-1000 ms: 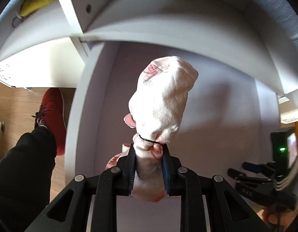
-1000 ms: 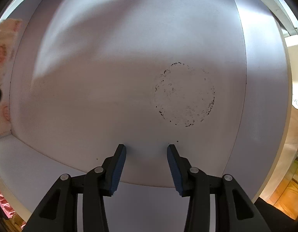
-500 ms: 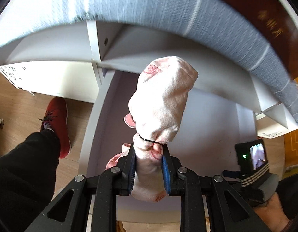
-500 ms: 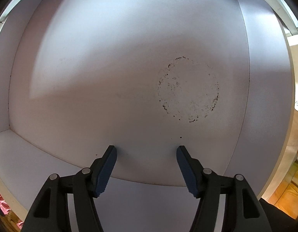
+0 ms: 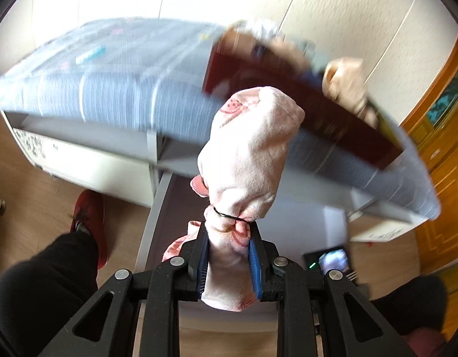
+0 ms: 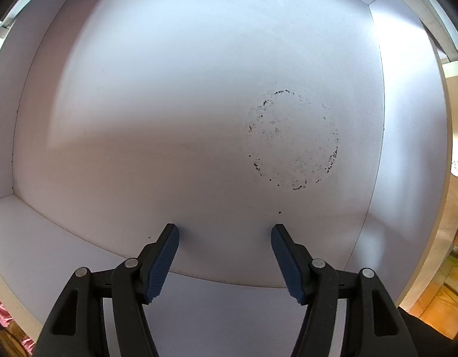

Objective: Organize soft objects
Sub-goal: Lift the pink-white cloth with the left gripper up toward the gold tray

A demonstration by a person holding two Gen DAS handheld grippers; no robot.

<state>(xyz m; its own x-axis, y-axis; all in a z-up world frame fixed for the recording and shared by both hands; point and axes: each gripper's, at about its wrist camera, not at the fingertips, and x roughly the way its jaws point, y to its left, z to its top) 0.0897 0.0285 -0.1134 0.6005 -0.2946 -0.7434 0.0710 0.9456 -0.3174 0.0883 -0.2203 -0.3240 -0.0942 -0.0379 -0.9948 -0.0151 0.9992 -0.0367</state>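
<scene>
A pink-and-white cloth bundle (image 5: 244,154), tied near its bottom with a black elastic, stands upright in my left gripper (image 5: 229,227). The left gripper is shut on the bundle's neck just below the tie. It hangs in the air above the open white drawer (image 5: 312,226), in front of a bed. My right gripper (image 6: 224,232) points straight down into that drawer (image 6: 184,104) and is open with nothing between its fingers. The drawer's bottom holds only a ring-shaped dark stain (image 6: 293,139).
Behind the bundle a grey striped mattress (image 5: 110,83) carries a dark red box (image 5: 303,101) and a beige plush toy (image 5: 345,80). A person's black trouser leg (image 5: 44,291) and red shoe (image 5: 89,217) stand left of the drawer. Pink cloth (image 6: 0,312) shows outside the drawer's corner.
My left gripper has risen and tipped upward with the bundle, bringing the top of the bed into view. The right gripper's jaws have spread wider over the same spot.
</scene>
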